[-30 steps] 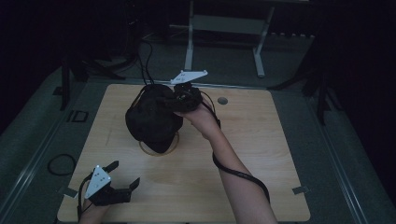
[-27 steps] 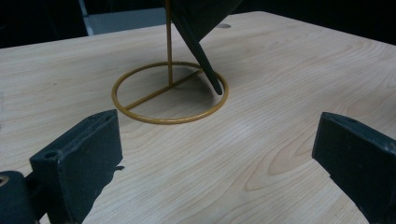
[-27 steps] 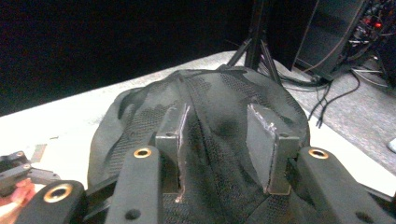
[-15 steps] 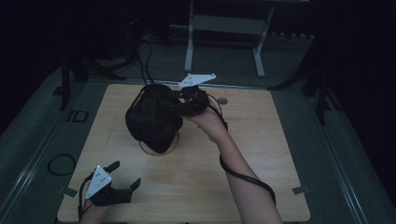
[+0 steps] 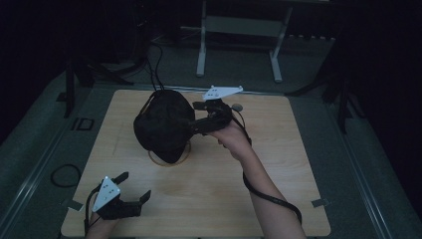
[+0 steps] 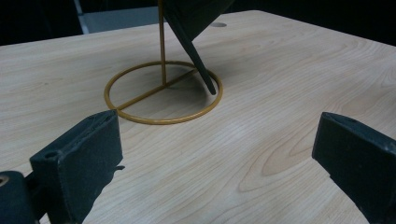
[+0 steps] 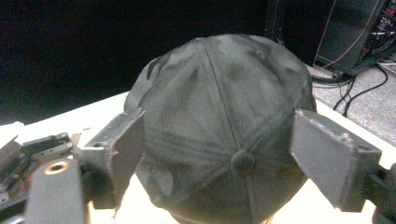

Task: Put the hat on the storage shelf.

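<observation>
On the gold wire stand (image 5: 170,158) mid-table sits the dark cap (image 5: 161,124) — right gripper (image 5: 191,127) is just beside its crown, jaws having just been opening, pads off it. Left gripper (image 5: 134,186) sits wide open near the table (image 5: 278,164) corner — holding nothing.

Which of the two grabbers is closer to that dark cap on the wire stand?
The right gripper: its open jaws, just widened, sit right at the cap. The left gripper rests open near the table's front edge, apart from it.
</observation>
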A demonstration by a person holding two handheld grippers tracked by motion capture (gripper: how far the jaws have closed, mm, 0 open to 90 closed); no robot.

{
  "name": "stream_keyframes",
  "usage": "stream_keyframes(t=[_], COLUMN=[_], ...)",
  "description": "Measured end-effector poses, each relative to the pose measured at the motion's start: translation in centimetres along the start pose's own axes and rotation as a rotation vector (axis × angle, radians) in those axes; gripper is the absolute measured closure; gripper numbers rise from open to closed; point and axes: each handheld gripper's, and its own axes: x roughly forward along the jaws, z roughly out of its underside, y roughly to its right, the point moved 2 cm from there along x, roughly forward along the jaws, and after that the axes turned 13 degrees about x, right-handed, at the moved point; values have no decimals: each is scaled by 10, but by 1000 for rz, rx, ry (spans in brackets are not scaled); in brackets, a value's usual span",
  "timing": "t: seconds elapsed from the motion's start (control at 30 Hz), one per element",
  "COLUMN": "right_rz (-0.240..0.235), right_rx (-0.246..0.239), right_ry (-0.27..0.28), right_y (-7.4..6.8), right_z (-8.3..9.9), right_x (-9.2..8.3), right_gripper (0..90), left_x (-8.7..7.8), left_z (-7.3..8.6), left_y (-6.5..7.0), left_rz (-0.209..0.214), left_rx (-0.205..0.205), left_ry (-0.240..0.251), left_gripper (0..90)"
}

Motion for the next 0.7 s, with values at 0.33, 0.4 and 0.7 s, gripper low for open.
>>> stream_keyframes(t=[0.33,0.4,0.7], right_rz=[-14,-15,-12], right_rx=[-71,-77,-90], right_ry=[6,-1,-15], right_y=[1,2,7], right_z=[23,28,56], right_x=[-8,-8,-13], right_gripper=[145,144,141], left_x=[0,0,0], left_z=[1,2,3], left_y=[0,1,1], left_rz=[-2,-1,3], left_rx=[0,3,-1], left_ry=[-6,-9,-13], left_gripper=[21,21,20])
